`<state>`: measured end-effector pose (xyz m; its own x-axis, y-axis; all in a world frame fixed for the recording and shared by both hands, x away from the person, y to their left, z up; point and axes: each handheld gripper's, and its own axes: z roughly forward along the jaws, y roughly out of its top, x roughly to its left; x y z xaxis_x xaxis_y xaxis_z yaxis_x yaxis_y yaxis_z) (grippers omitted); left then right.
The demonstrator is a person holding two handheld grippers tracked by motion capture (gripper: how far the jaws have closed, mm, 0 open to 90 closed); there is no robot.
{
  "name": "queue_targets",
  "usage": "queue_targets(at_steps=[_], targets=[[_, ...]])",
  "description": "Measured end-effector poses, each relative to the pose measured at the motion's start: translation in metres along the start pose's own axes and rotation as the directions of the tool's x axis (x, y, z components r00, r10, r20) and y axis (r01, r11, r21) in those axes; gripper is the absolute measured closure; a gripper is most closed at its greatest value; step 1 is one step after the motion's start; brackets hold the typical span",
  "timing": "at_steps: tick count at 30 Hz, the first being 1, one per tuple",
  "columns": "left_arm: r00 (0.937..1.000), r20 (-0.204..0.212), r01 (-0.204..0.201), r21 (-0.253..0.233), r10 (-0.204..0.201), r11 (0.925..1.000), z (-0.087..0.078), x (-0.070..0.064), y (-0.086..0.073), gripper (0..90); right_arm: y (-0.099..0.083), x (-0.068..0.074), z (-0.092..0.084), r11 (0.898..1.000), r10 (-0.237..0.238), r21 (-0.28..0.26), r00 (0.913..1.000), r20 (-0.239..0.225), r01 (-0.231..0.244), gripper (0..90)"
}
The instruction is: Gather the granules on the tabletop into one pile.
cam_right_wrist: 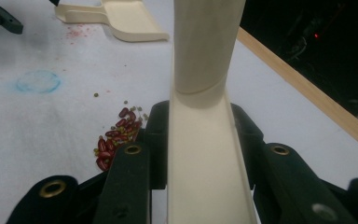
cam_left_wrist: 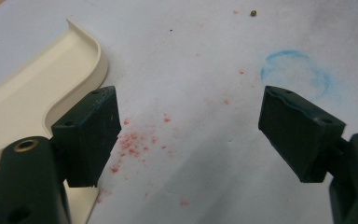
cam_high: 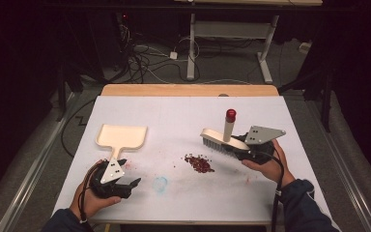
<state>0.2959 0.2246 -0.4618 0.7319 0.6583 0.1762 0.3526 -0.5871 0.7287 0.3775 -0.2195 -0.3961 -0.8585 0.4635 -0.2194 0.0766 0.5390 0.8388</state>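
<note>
A white-covered desk (cam_high: pixel 183 121) stands in a dark room with cables on the floor. Just right of the bean pile (cam_high: pixel 199 163), the right hand-held gripper (cam_high: pixel 241 145) is clamped on the brush (cam_high: pixel 222 137), handle upright, head level. Well left of the pile, the left hand-held gripper (cam_high: pixel 128 186) gapes beside the dustpan (cam_high: pixel 121 137)

Dustpan (cam_high: pixel 121 136) left on table (cam_high: pixel 183 108), beans (cam_high: pixel 199 163) centre, brush (cam_high: pixel 224 139) right of beans
</note>
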Motion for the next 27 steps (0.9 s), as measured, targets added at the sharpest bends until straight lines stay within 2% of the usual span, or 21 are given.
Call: queue_targets(at_steps=[7,13,20,24,27], targets=[[1.0,0.0,-0.003,-0.002,0.003,1.0,-0.001,0.0,0.0,19.7,-0.001,0.001,-0.03,0.996,0.072,0.047,0.996,0.052,-0.075,67.4],[0.9999,-0.002,-0.01,0.001,0.01,1.0,0.0,-0.001,0.001,19.7,-0.008,0.005,-0.054,0.988,0.113,0.095,0.9914,0.067,-0.119,67.4],[0.9999,-0.001,-0.012,0.004,0.012,0.9999,0.0,-0.001,0.001,19.7,-0.019,0.01,-0.075,0.976,0.17,0.127,0.9844,0.047,-0.174,67.3],[0.9999,-0.001,-0.013,0.003,0.013,0.9999,0.0,-0.001,0.001,19.7,-0.026,0.014,-0.08,0.969,0.204,0.143,0.979,0.015,-0.204,67.3],[0.9999,-0.002,-0.013,0.006,0.013,0.9999,0.0,-0.002,0.001,19.7,-0.029,0.018,-0.081,0.964,0.21,0.169,0.9776,-0.014,-0.205,67.3]])
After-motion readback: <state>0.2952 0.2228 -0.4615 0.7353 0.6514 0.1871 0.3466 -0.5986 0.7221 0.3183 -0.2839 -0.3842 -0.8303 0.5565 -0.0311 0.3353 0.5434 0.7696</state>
